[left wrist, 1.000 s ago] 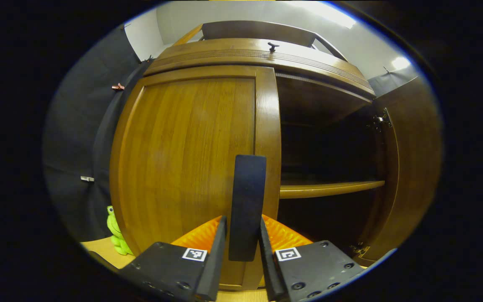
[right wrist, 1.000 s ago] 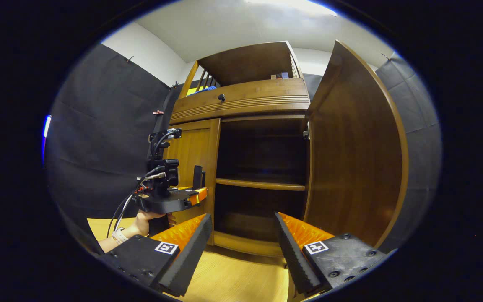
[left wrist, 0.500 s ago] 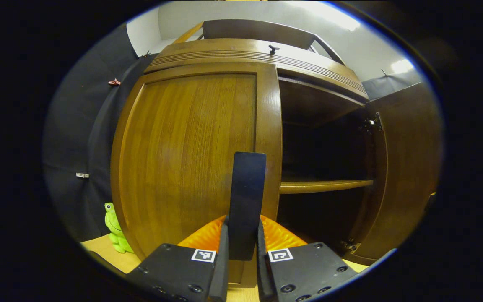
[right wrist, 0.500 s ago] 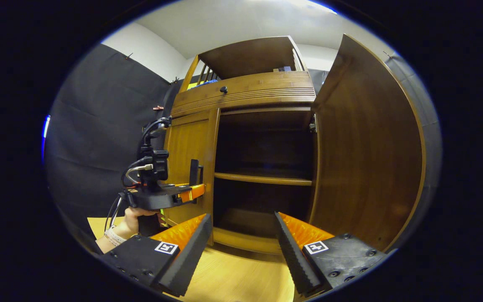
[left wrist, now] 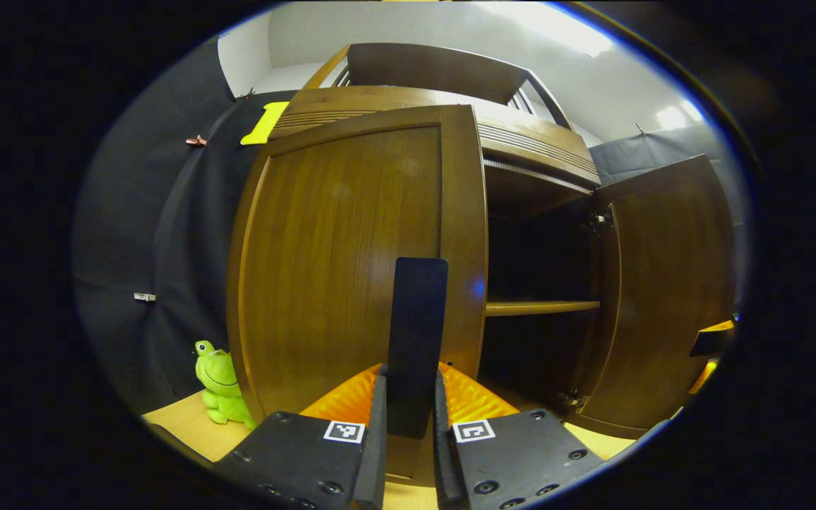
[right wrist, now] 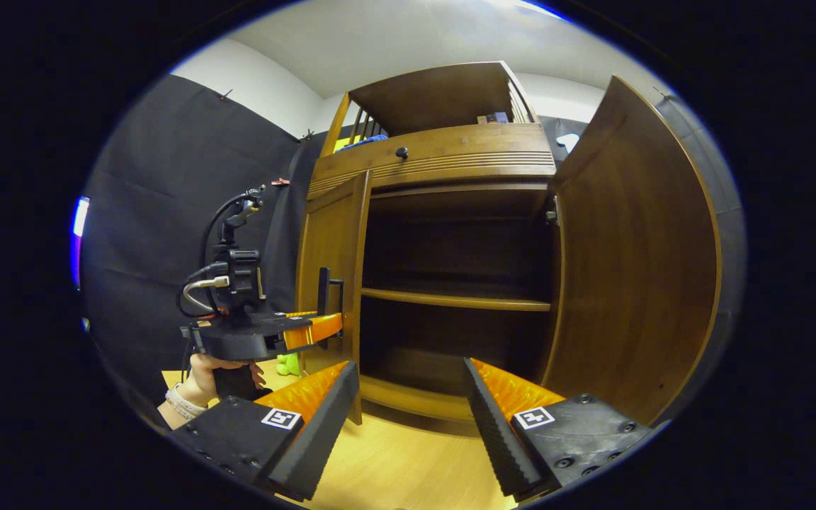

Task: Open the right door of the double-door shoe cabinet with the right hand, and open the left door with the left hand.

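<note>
Where the left gripper view looks along its own fingers, the left tool (left wrist: 408,425) is closed on the dark upright handle (left wrist: 416,340) of the left door (left wrist: 351,255), one finger pressing each side of it.

Left door: part-way open, its free edge swung clear of the shoe cabinet (right wrist: 443,159); in the right gripper view it stands at an angle to the cabinet front (right wrist: 333,262), with the left tool (right wrist: 319,329) at its handle (right wrist: 324,290) and a hand (right wrist: 206,368) holding that tool from below.

Right door: wide open, turned out on its hinges to the right (right wrist: 635,262); also seen at the right of the left gripper view (left wrist: 663,283).

Cabinet interior: dark, with one shelf (right wrist: 454,299) across the middle.

Right tool (right wrist: 408,418): fingers spread wide apart, gripping nothing, held in front of the open cabinet and apart from both doors.

Other items: green frog toy (left wrist: 220,386) on the wooden floor (right wrist: 408,467) just left of the left door; small dark knob (right wrist: 401,152) on the band above the doors.
</note>
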### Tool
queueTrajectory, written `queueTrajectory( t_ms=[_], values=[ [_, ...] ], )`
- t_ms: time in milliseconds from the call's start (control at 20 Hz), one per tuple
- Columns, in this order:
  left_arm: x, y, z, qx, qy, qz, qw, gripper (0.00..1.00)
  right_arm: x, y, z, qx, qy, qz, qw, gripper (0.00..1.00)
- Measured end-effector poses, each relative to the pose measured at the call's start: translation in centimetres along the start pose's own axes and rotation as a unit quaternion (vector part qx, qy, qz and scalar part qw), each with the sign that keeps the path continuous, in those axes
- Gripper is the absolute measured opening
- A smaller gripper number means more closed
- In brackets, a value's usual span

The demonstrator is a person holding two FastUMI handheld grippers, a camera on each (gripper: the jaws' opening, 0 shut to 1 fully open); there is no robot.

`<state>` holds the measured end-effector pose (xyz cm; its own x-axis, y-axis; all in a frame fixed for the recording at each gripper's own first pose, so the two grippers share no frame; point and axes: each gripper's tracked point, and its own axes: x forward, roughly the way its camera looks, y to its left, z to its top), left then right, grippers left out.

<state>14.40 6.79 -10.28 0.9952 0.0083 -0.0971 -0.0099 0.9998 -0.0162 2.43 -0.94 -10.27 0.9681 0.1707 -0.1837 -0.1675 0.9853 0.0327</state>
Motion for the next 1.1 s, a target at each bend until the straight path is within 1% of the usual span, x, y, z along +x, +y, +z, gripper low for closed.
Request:
queueTrajectory(
  t_ms=[150,250,350,650,800,850,1000,1100],
  values=[
    [-2.3,1.0,0.3,0.001,-0.001,0.004,1.0,0.31,-0.3,1.7,-0.1,-0.007,-0.001,0.017,1.0,0.93],
    [-3.4,1.7,0.5,0.001,0.002,0.007,1.0,0.29,-0.3,3.0,-0.1,-0.008,0.0,0.028,1.0,0.93],
    [-4.7,2.6,0.8,0.003,0.003,0.012,1.0,0.3,-0.2,4.0,-0.1,-0.004,-0.001,0.039,0.999,0.93],
    [-7.6,5.0,0.9,0.011,0.007,0.023,1.0,0.27,0.6,6.9,-0.2,0.018,-0.001,0.068,0.998,0.93],
    [-9.0,6.3,1.1,0.012,0.007,0.034,0.999,0.25,1.2,8.4,-0.5,0.02,0.002,0.081,0.996,0.93],
    [-9.3,6.8,1.2,0.012,0.006,0.038,0.999,0.23,1.3,8.9,-0.5,0.02,0.003,0.087,0.996,0.93],
    [-10.5,8.4,1.2,0.02,0.007,0.057,0.998,0.22,1.7,10.6,-0.7,0.024,0.007,0.103,0.994,0.94],
    [-11.2,9.3,1.4,0.025,0.007,0.07,0.997,0.2,1.8,11.4,-0.8,0.024,0.008,0.111,0.993,0.93]
  ],
)
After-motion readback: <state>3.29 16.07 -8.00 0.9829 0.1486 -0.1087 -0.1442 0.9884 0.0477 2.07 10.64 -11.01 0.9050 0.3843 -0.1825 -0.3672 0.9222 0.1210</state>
